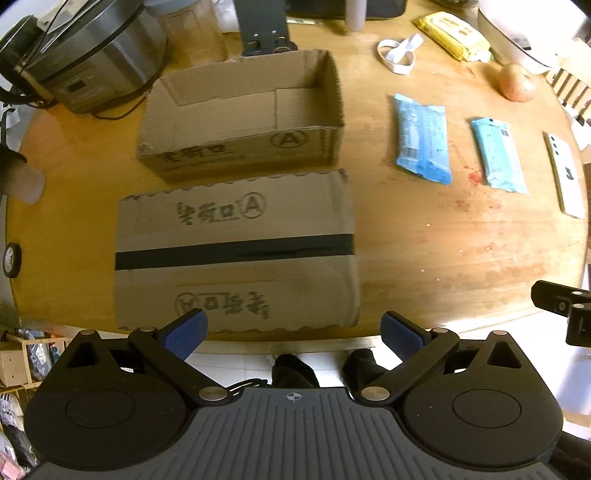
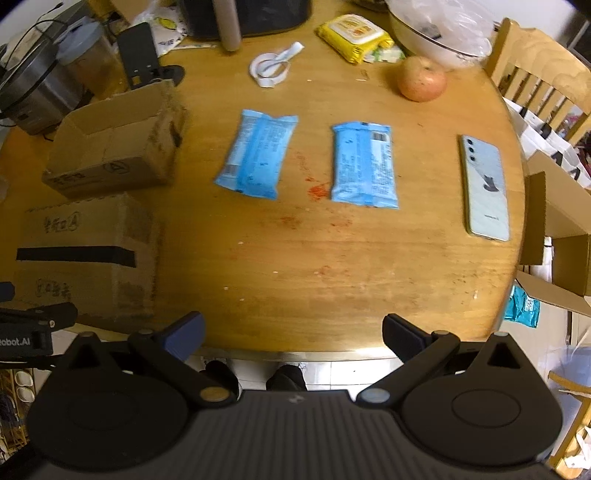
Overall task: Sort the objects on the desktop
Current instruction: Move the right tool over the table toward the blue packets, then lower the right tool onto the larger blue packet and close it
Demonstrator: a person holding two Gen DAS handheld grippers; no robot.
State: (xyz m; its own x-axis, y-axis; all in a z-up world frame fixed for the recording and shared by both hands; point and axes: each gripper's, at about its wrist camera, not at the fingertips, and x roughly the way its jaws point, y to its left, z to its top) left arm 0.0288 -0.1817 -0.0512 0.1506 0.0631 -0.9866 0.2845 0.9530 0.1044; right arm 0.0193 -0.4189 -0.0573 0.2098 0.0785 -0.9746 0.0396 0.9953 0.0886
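Nothing appears to have been sorted so far. The open cardboard box (image 1: 243, 114), seen ahead and slightly to the left of the left gripper (image 1: 293, 334), shows a bare floor, with no item inside it. Between that box and the left gripper lies a closed cardboard box (image 1: 236, 251) sealed with a strip of black tape; the gripper is held just short of its near edge, over the table rim.

The left gripper is spread wide, and nothing is held between its blue-padded fingers (image 1: 184, 332). The right gripper (image 2: 293, 334) is likewise spread wide and empty, poised at the near edge of the wooden table (image 2: 332, 277).

The things to be sorted are laid out ahead of the right gripper. A blue snack packet (image 2: 256, 153) lies ahead and a little to the left, a second blue packet (image 2: 364, 164) ahead and a little to the right, well apart from the first. A pale smartphone (image 2: 485, 188) lies face down farther right, near the table edge. Beyond them, at the far side, an apple (image 2: 421, 79), a yellow pack of wipes (image 2: 352, 35) and a white loop of strap (image 2: 273, 66) are seen; whether these belong to the task cannot be told.

The whole job is judged to remain: each item is yet to be picked up and carried left to the open box.
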